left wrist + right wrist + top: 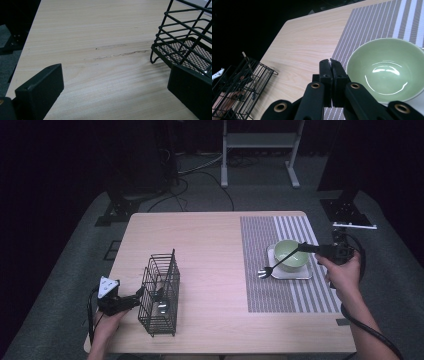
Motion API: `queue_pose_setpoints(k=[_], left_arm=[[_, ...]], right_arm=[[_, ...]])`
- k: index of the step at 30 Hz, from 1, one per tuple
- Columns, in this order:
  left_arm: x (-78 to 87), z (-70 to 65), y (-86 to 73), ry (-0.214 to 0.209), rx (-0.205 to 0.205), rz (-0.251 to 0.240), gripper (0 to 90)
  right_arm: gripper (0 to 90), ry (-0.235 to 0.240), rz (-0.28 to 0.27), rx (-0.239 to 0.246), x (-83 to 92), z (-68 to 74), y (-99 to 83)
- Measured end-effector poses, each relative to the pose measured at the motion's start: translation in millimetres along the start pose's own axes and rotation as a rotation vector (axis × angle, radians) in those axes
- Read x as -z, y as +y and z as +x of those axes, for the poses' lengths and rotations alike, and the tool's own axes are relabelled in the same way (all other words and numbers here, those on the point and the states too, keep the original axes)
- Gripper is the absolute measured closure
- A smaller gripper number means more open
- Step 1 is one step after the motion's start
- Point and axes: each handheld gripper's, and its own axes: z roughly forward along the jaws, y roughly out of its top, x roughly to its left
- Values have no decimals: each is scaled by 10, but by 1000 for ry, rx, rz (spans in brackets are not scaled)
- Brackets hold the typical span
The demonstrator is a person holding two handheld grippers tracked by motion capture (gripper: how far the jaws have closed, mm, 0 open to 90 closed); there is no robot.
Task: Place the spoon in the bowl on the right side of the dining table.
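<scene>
Right gripper (306, 247) is clenched on the fork (280, 261) handle end, tines low over the mat (260, 295) beside the bowl (291, 255). Fork: light, stiff, thin, slick; held at the far end it will likely pivot, so a grip nearer mid-handle seems safer. Left gripper (141, 296), released, brackets the wire rack (162, 285) wall on the surface (200, 245).

Pale wooden table (210, 240), striped placemat (280, 297), green bowl (290, 254) on white square plate (300, 274).

Black fork (276, 265) tilted, tines low over striped placemat (260, 290), handle raised beside green bowl (291, 254)
</scene>
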Motion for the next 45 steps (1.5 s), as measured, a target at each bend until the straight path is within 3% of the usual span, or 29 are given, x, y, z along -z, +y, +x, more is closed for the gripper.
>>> queue_pose_setpoints(k=[45], left_arm=[[-1, -2, 1, 1, -4, 4, 0]], right_arm=[[884, -112, -91, -56, 318, -213, 239]])
